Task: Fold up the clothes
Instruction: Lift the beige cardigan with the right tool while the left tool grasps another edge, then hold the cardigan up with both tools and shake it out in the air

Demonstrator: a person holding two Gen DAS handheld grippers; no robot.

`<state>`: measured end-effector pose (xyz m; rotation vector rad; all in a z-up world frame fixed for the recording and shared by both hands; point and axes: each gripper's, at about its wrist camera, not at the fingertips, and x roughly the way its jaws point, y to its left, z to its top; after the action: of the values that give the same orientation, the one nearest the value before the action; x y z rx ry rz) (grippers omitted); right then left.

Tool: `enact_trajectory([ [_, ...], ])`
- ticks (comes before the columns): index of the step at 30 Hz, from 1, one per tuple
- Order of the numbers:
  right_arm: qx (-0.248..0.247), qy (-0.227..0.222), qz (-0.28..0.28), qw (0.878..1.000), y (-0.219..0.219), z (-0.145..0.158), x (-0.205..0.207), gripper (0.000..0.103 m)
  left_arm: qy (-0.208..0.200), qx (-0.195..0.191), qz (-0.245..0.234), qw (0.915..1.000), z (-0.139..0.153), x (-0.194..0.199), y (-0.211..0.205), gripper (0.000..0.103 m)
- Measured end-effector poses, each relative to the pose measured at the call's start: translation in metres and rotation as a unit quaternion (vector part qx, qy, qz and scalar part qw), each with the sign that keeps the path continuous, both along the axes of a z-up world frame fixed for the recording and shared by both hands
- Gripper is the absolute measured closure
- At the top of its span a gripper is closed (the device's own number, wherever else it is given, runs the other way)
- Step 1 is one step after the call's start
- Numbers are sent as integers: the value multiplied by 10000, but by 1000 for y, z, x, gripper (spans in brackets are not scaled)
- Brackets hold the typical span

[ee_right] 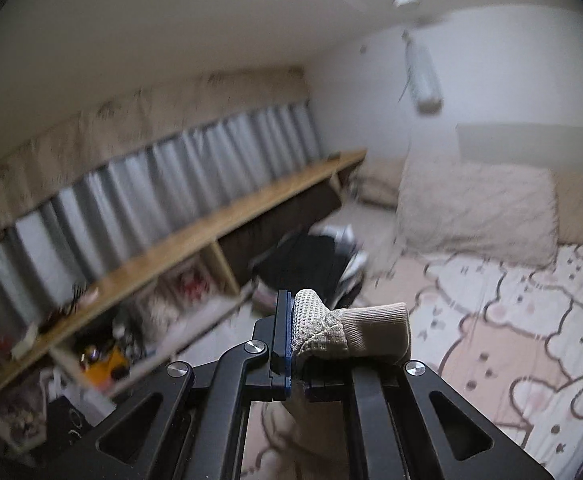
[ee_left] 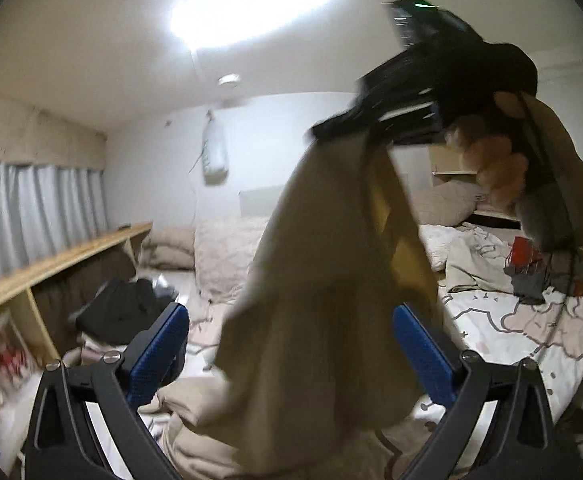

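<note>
Now I hold up a beige garment (ee_left: 315,280) above the bed (ee_left: 531,328). My right gripper (ee_right: 297,332) is pressed tight on its ribbed cuff (ee_right: 375,332), and I can see the waffle knit squeezed between the blue pads. The cloth hangs down long and loose from there, right in front of my left gripper (ee_left: 291,344). My left gripper is spread wide, and it holds nothing, though the cloth dangles between its blue pads (ee_left: 159,356). I think the best thing is to catch the other corner with my left one, at the same height, so the garment spreads flat. I should pinch only one layer, and not let the bottom drag into the crumpled blanket (ee_left: 195,432).
</note>
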<state>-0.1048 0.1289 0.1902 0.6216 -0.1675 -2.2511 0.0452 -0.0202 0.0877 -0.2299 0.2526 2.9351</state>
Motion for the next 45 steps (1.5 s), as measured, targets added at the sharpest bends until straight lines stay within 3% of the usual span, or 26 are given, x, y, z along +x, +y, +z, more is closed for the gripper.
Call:
enact_trajectory([
  [4,231,-356,323,9986,-19,-18,10,98,107,-199,9,9997,-10,-9,17,0],
  [9,189,-688,553,9959,-22,-25,18,98,469,-671,403,9958,-23,-12,36,4],
  [11,211,-730,596,9953,-25,-26,22,98,455,-799,530,9944,-28,-15,41,23],
  [15,267,-784,612,9947,-30,-29,27,98,320,-859,704,9933,-34,-21,41,34],
  [18,312,-807,556,9947,-30,-32,27,98,249,-854,810,9927,-38,-22,36,57],
  [20,339,-825,495,9948,-28,-35,26,98,208,-778,868,9930,-39,-22,32,80],
  [23,378,-859,411,9947,-25,-39,24,98,24,-523,764,9957,-35,-30,23,90],
  [30,581,-806,131,9950,-5,-63,25,98,-410,182,92,9989,-10,-60,10,95],
  [34,363,-691,-199,9968,27,-86,38,96,-578,194,-439,9972,0,-80,35,95],
  [37,16,-614,-716,9955,61,-101,52,87,-666,33,-692,9954,3,-92,66,96],
  [38,-88,-692,-870,9938,72,-106,55,63,-654,4,-717,9953,4,-96,72,96],
  [39,-215,-832,-970,9916,82,-112,57,18,-642,-26,-743,9952,6,-100,79,96],
  [40,-449,-1007,-1022,9886,96,-122,61,6,-631,-56,-769,9950,7,-104,86,96],
  [43,-598,-1011,-1180,9860,114,-144,81,6,-670,-60,-851,9941,10,-116,101,96],
  [45,-296,-848,-1756,9804,115,-163,96,9,-700,-93,-875,9937,10,-123,107,96],
])
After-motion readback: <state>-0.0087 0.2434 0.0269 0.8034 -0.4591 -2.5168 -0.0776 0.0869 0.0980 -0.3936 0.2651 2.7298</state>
